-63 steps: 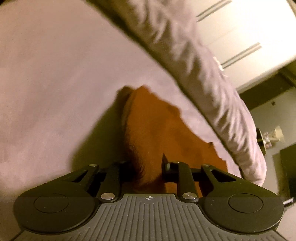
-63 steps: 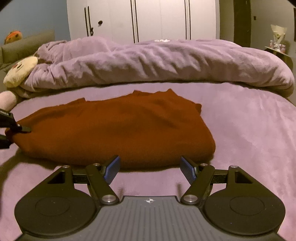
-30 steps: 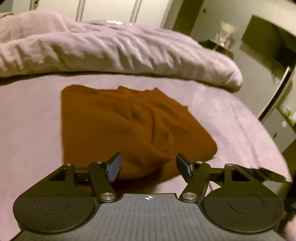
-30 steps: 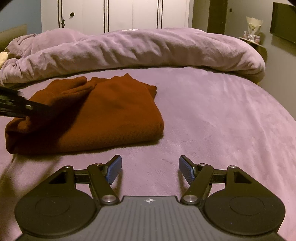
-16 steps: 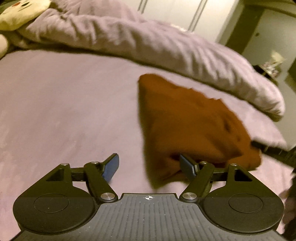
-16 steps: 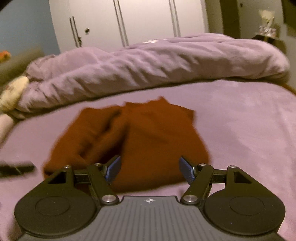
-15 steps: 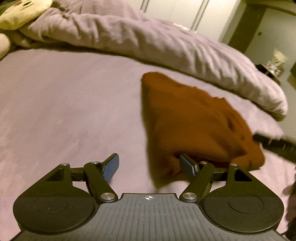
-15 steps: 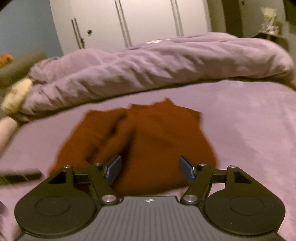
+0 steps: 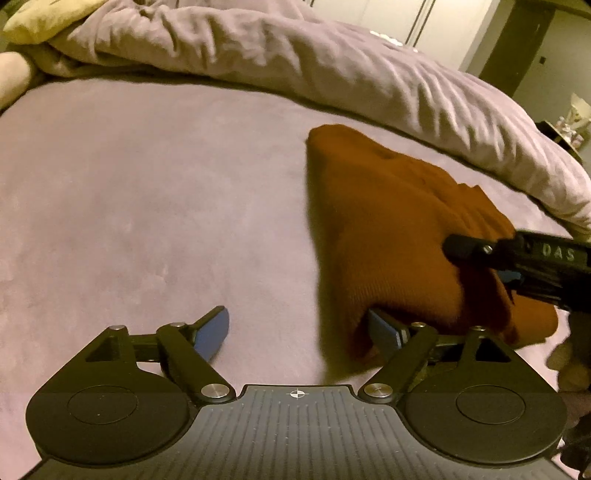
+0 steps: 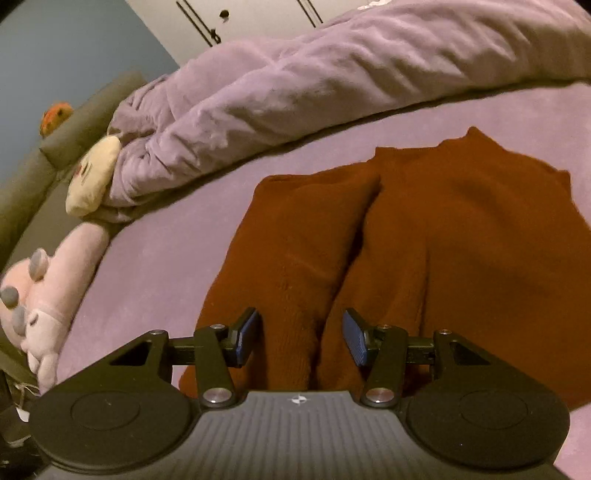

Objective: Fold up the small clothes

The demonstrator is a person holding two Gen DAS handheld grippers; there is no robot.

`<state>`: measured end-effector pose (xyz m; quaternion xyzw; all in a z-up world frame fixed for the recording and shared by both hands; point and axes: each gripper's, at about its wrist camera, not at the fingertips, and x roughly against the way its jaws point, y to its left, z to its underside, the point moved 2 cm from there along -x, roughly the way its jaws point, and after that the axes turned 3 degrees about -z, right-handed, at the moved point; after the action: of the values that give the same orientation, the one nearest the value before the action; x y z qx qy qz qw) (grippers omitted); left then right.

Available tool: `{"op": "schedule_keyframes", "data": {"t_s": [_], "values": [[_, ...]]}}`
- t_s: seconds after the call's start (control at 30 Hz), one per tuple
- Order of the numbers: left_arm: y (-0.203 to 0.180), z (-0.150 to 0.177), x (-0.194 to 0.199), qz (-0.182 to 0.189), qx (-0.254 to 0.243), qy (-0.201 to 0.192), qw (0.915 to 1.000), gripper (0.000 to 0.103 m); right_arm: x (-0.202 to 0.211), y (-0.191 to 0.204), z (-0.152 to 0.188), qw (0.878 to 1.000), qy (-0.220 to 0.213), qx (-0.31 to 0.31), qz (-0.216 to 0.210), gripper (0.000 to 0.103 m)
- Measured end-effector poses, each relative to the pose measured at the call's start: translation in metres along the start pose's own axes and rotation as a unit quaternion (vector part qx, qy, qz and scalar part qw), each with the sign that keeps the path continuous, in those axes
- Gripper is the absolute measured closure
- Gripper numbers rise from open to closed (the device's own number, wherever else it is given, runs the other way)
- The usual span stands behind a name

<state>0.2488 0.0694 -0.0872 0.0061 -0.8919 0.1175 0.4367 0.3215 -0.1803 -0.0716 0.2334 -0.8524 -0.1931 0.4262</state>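
A rust-brown folded garment lies on the purple bed sheet. My left gripper stands at its near left corner with its jaws wide and still opening. The right pad touches the corner's edge, and the left pad is over bare sheet. My right gripper hovers low over the garment, jaws closing, with a raised ridge of fabric between the pads; I see no pinch. The right gripper also reaches in over the garment's right side in the left wrist view.
A rumpled purple duvet runs along the far side of the bed. A pink plush toy and a cream plush toy lie at the left. White wardrobe doors stand behind. A small side table is at the far right.
My right gripper has swung in over the garment and its jaws have narrowed. My left gripper has shifted to the garment's left corner and its jaws have spread wider.
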Motion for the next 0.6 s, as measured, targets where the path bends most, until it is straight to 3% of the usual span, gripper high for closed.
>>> {"op": "schedule_keyframes", "data": {"t_s": [0.07,0.1,0.23,0.4,0.43,0.5,0.6], "values": [[-0.002,-0.001,-0.003,-0.001,0.003,0.002,1.0000,0.015,0.005,0.000,0.000,1.000,-0.006,0.013,-0.006,0.081],[-0.003,-0.002,-0.003,-0.003,0.005,0.002,1.0000,0.015,0.008,0.000,0.000,1.000,-0.007,0.016,-0.014,0.094],[-0.008,-0.006,0.001,-0.009,0.009,-0.010,0.9999,0.015,0.023,0.009,-0.002,0.998,-0.028,0.062,0.003,0.095],[-0.013,-0.011,0.005,-0.012,-0.002,-0.020,0.9997,0.014,0.031,-0.003,0.006,0.996,-0.042,0.073,0.041,0.097],[-0.013,-0.012,0.007,-0.020,-0.003,-0.023,0.9995,0.014,0.031,-0.007,0.007,0.995,-0.043,0.071,0.057,0.103],[-0.011,-0.013,0.012,-0.028,-0.007,-0.031,0.9991,0.014,0.030,-0.019,0.009,0.992,-0.037,0.065,0.100,0.103],[-0.005,-0.013,0.018,-0.029,-0.007,-0.042,0.9987,0.014,0.038,-0.036,0.007,0.998,-0.022,0.014,0.064,0.102]]}}
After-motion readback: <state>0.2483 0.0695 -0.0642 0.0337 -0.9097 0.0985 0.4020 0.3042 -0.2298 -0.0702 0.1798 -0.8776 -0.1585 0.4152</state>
